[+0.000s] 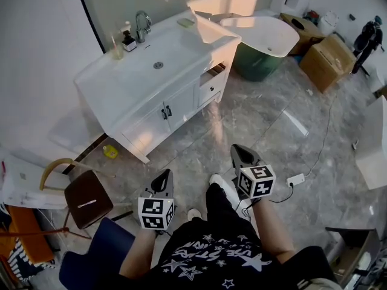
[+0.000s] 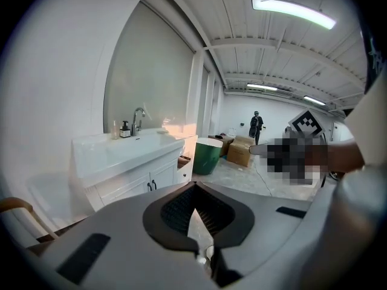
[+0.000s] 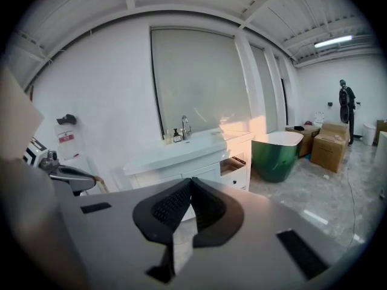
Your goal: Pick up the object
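Approach step, nothing gripped. My left gripper [image 1: 164,182] and right gripper [image 1: 242,156] both pressed together, empty, well short of vanity [image 1: 181,56]. Object unclear: likely bottle [image 1: 128,41] on vanity, or yellow thing [image 1: 110,152] on floor. Next: step closer, spread jaws.

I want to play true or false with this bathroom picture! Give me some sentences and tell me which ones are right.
1. The left gripper and the right gripper are both shut and empty. True.
2. The tub is red. False: it is green with a white top.
3. A faucet stands on the white vanity. True.
4. The cardboard boxes sit on the vanity. False: they stand on the floor, beyond the tub.
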